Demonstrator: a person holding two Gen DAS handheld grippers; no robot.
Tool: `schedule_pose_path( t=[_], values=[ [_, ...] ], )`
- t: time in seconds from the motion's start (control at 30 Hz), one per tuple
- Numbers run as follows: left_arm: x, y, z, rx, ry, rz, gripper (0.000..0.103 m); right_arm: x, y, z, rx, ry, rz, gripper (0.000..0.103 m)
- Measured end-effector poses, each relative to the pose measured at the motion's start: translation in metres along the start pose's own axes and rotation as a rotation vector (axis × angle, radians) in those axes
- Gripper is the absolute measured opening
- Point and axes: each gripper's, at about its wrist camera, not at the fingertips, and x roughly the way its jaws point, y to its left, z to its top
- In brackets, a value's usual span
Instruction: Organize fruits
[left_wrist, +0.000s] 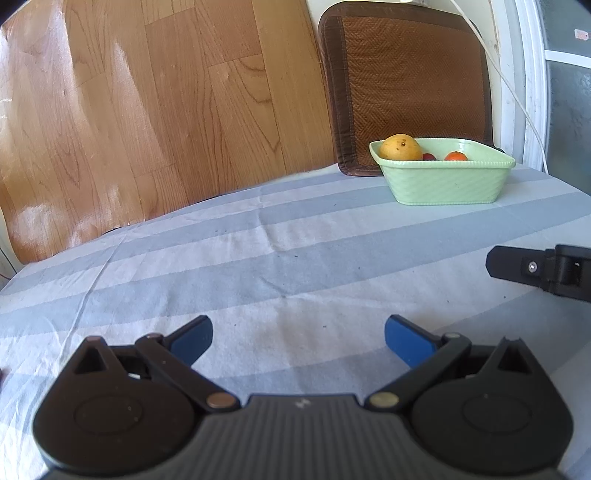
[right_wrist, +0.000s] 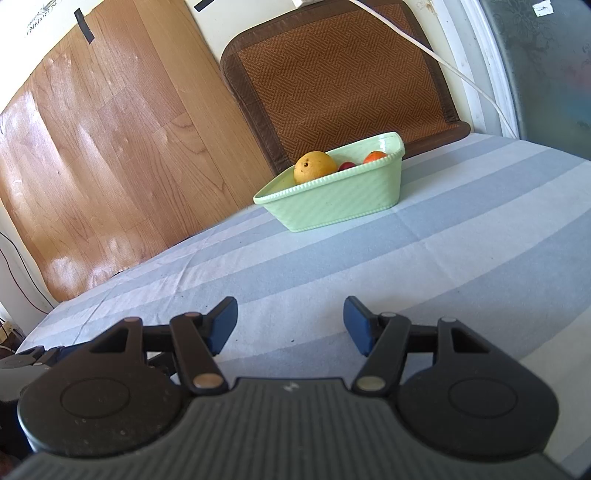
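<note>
A pale green basket (left_wrist: 443, 181) stands at the far side of the striped tablecloth and shows in the right wrist view too (right_wrist: 332, 203). In it lie a yellow pear (left_wrist: 400, 147) (right_wrist: 314, 167), a small red fruit (left_wrist: 428, 156) (right_wrist: 346, 165) and an orange (left_wrist: 455, 156) (right_wrist: 374, 157). My left gripper (left_wrist: 298, 341) is open and empty, low over the cloth, well short of the basket. My right gripper (right_wrist: 290, 325) is open and empty too. One finger of the right gripper (left_wrist: 517, 267) shows at the right edge of the left wrist view.
The table is covered by a blue and white striped cloth (left_wrist: 258, 258) (right_wrist: 443, 240). Behind it stand a wood-grain board (left_wrist: 147, 110) and a brown woven mat (left_wrist: 410, 81) leaning on the wall. A white cable (right_wrist: 461, 77) hangs across the mat.
</note>
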Motion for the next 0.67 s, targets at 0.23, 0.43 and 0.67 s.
schedule_pose_path(
  t=[0.23, 0.43, 0.67],
  values=[
    [-0.0001, -0.0006, 0.0001, 0.002, -0.001, 0.001, 0.103, 0.0002, -0.0001, -0.0002, 0.000, 0.000, 0.000, 0.066],
    [-0.0002, -0.0013, 0.0005, 0.004, -0.002, -0.001, 0.103, 0.0005, 0.0000, -0.0002, 0.000, 0.000, 0.000, 0.066],
    [-0.0042, -0.0033, 0.0009, 0.015, -0.042, -0.009, 0.103, 0.0004, 0.0002, -0.0004, 0.000, -0.001, -0.001, 0.066]
  ],
)
